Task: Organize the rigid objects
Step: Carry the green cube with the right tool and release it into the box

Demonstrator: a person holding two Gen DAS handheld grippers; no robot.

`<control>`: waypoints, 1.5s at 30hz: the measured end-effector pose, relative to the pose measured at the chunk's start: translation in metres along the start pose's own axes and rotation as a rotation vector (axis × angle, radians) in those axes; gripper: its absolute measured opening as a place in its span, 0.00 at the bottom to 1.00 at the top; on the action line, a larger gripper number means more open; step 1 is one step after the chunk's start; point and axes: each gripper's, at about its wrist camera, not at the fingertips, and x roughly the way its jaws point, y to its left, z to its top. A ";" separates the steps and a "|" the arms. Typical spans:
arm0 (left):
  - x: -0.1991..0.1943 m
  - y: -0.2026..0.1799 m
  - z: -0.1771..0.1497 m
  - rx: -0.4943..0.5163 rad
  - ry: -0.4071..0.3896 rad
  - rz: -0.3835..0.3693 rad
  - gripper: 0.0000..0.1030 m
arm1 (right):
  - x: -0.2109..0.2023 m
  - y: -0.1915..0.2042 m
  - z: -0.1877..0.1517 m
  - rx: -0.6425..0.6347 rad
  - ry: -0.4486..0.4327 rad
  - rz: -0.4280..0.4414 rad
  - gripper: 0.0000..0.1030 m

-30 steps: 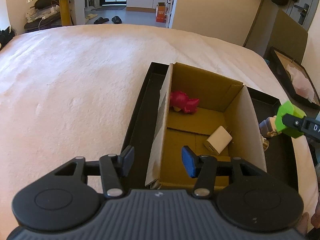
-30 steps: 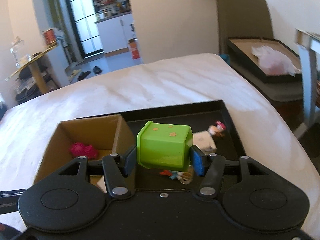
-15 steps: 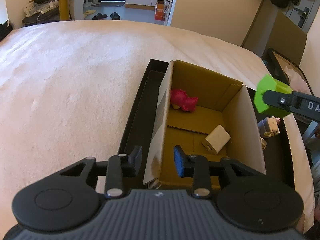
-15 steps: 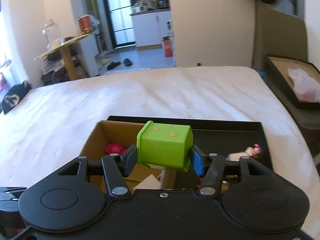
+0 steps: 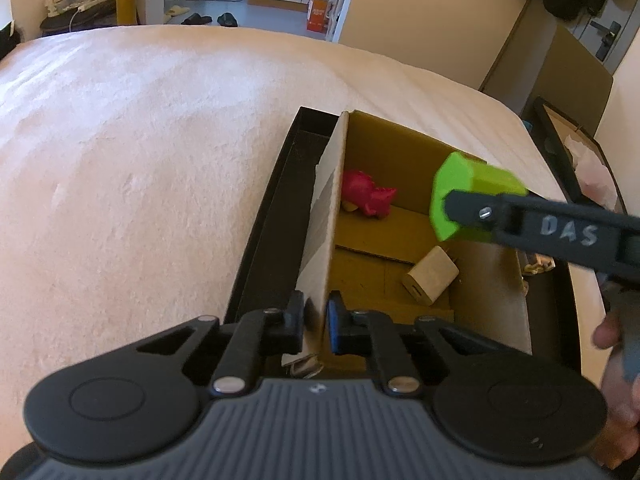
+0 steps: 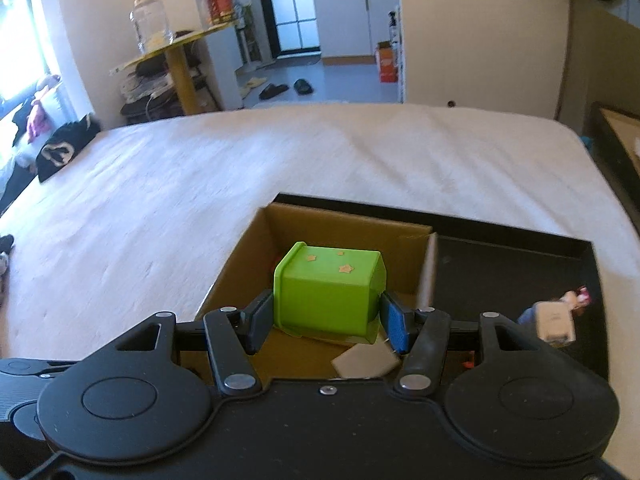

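An open cardboard box (image 5: 400, 148) stands in a black tray (image 5: 264, 216) on the bed. Inside it lie a red toy (image 5: 368, 196) and a beige charger block (image 5: 430, 282). My left gripper (image 5: 314, 312) is shut on the box's left wall (image 5: 324, 232), one pad on each side. My right gripper (image 6: 326, 320) is shut on a green star-marked cup (image 6: 326, 292), held on its side above the box (image 6: 344, 228). In the left wrist view the green cup (image 5: 472, 188) hangs over the box's right half.
A small figurine (image 6: 556, 316) lies in the black tray (image 6: 520, 240) right of the box. The pale bed cover (image 5: 140, 160) spreads to the left and behind. A second dark tray (image 5: 560, 148) sits beyond the bed's right edge. A hand (image 5: 616, 360) shows at the right.
My left jaws have closed onto the box's left wall. The right gripper carried the green cup leftward from over the tray to above the box.
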 end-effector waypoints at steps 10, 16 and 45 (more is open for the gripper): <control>0.001 0.003 0.000 -0.017 0.001 -0.014 0.11 | 0.020 0.019 -0.008 -0.018 0.086 0.054 0.54; 0.000 0.010 0.000 -0.042 0.001 -0.040 0.11 | 0.030 0.018 -0.004 0.011 0.102 0.102 0.54; -0.004 -0.001 -0.001 0.006 -0.008 0.003 0.12 | -0.034 -0.055 -0.014 0.108 0.036 0.063 0.57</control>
